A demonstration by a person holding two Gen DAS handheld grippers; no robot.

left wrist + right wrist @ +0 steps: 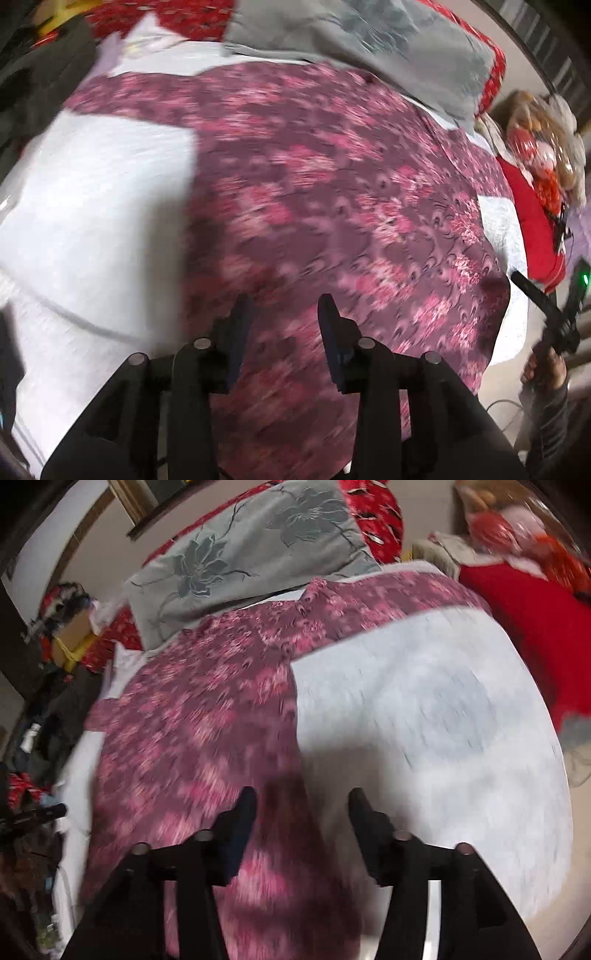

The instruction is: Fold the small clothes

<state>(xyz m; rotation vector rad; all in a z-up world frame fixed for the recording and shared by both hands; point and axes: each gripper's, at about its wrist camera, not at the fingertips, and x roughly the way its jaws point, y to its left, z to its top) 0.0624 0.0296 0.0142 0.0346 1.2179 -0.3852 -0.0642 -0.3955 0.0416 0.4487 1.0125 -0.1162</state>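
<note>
A maroon and pink floral garment (pixel 332 184) lies spread flat on a white sheet (pixel 92 203). My left gripper (pixel 284 304) hovers over the garment's near part, open, with nothing between its fingers. In the right wrist view the same garment (pixel 192 709) fills the left half and bare sheet (pixel 424 720) the right. My right gripper (pixel 303 794) hangs open over the garment's right edge, one finger above cloth and the other above sheet. Both views are motion-blurred.
A grey flower-print pillow (pixel 240 554) lies beyond the garment's far end, also seen as a grey pillow (pixel 369 33). Red cloth (pixel 524 602) and bagged items (pixel 543 147) sit to the right. A cluttered pile with a box (pixel 70 635) stands left. A hand (pixel 543 369) shows at the right edge.
</note>
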